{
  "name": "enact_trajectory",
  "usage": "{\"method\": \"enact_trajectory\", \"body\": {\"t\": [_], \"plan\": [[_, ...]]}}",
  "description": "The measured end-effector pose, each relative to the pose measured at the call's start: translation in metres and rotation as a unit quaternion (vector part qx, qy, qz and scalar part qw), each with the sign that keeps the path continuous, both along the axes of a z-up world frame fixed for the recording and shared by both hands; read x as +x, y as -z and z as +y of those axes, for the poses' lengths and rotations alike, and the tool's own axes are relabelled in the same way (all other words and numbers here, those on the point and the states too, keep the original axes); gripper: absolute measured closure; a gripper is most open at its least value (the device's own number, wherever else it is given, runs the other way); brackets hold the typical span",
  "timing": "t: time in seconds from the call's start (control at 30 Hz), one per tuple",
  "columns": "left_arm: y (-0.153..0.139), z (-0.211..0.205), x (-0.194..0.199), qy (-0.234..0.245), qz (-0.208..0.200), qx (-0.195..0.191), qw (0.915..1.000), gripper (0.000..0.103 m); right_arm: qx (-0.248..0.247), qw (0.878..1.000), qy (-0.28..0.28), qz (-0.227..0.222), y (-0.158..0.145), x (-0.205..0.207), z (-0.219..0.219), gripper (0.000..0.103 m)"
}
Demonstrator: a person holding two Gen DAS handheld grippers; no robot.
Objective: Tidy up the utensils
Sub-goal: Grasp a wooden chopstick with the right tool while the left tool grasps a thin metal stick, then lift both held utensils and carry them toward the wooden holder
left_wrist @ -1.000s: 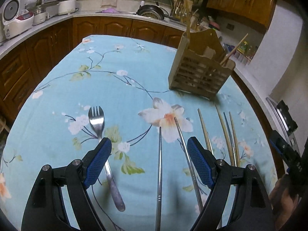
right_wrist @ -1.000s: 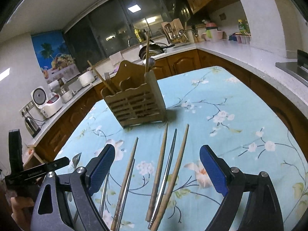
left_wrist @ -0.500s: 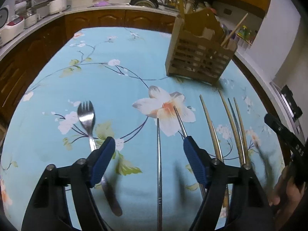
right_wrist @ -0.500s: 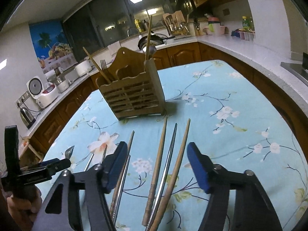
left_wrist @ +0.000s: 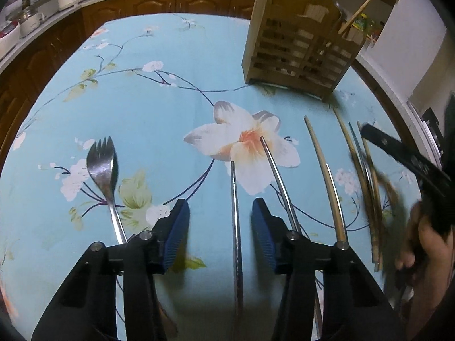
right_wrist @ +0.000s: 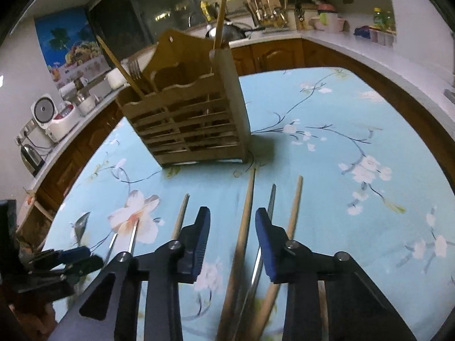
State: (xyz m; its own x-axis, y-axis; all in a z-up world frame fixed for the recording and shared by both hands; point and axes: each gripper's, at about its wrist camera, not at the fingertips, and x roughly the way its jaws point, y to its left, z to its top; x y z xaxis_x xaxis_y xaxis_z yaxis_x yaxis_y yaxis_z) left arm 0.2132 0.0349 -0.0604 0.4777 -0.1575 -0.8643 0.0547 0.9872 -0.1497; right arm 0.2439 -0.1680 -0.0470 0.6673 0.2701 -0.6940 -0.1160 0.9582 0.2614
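Slatted wooden utensil holder point(right_wrist: 187, 119) seen upright on counter point(right_wrist: 341, 199), well ahead of right hand-held gripper point(right_wrist: 232, 241); wooden chopsticks and fork held in its compartments.

Steel chopstick point(left_wrist: 236, 221) seen flat between closing jaws of left hand-held gripper point(left_wrist: 219, 233), pads not yet pressed on it. Metal fork point(left_wrist: 103, 176) laid left of it.

Wooden chopstick point(right_wrist: 244, 227) seen between closing jaws of right hand-held gripper, untouched; slim, tan, pointed toward holder.
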Motion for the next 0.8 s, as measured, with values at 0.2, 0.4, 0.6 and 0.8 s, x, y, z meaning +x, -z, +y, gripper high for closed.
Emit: {"method": "enact_trajectory", "body": {"t": [0.2, 0.4, 0.6, 0.8], "plan": [[0.004, -0.004, 0.007, 0.009, 0.0, 0.012, 0.9999, 0.06, -0.03, 0.999, -0.004, 0.036, 0.016, 0.042, 0.007, 0.074], [0.004, -0.014, 0.013, 0.02, -0.015, 0.06, 0.9979, 0.092, -0.084, 0.995, -0.009, 0.052, 0.026, 0.063, 0.017, 0.083], [0.003, -0.006, 0.015, 0.018, -0.015, 0.026, 0.9994, 0.099, -0.093, 0.995, -0.011, 0.046, 0.024, 0.058, 0.019, 0.096], [-0.013, 0.012, 0.008, 0.006, -0.034, -0.028, 0.999, 0.099, -0.03, 0.999, -0.017, 0.026, 0.004, 0.03, 0.017, 0.098]]}}
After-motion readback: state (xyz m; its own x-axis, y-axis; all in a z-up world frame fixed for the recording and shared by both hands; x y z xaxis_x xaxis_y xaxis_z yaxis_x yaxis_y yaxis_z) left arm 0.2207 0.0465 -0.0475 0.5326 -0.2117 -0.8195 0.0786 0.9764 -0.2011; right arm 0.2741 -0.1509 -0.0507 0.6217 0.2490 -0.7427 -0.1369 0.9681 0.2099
